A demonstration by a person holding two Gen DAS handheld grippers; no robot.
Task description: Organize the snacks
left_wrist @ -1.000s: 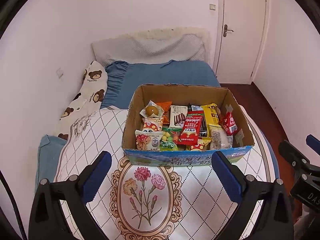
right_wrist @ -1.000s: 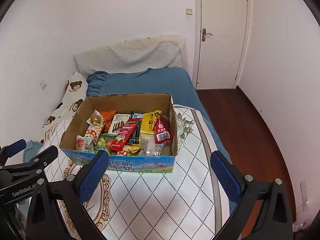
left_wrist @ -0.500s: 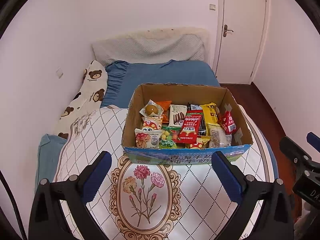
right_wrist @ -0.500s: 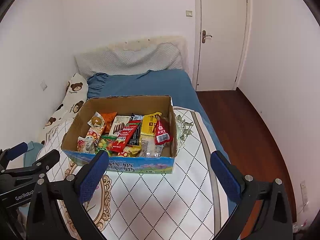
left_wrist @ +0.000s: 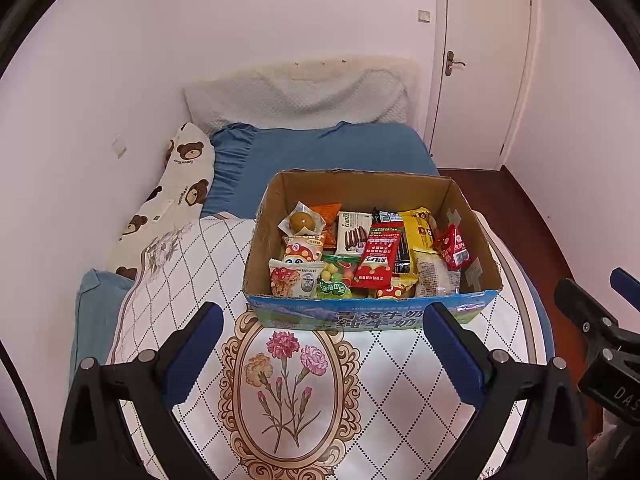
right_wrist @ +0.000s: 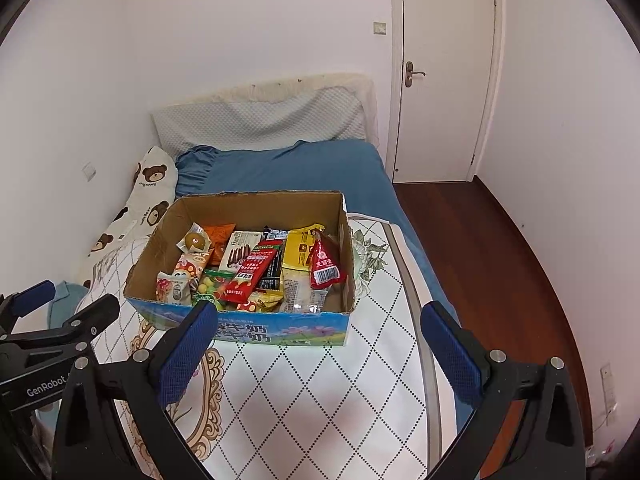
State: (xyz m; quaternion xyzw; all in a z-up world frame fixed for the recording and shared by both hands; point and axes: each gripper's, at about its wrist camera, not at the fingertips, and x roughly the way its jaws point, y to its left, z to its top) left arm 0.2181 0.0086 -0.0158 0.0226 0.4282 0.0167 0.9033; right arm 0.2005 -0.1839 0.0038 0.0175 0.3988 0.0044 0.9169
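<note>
An open cardboard box (left_wrist: 370,314) with a blue printed front sits on a white quilted mat on the bed; it also shows in the right wrist view (right_wrist: 280,330). Several snack packets fill it, among them a long red packet (left_wrist: 378,258), a wafer pack (left_wrist: 352,232), a yellow packet (left_wrist: 418,228) and a small red sachet (right_wrist: 325,266). My left gripper (left_wrist: 320,354) is open and empty, in front of the box. My right gripper (right_wrist: 318,354) is open and empty, in front of the box's right corner.
The mat (left_wrist: 292,396) has a flower medallion print. A bear-print pillow (left_wrist: 168,208) lies along the left wall. Blue sheet (left_wrist: 320,152) and a grey headboard cushion (left_wrist: 296,96) lie behind the box. A closed door (right_wrist: 440,72) and wooden floor (right_wrist: 500,264) are at the right.
Both grippers have drawn back a little from the box, which now sits slightly higher and farther in both views. Both stay open and empty.
</note>
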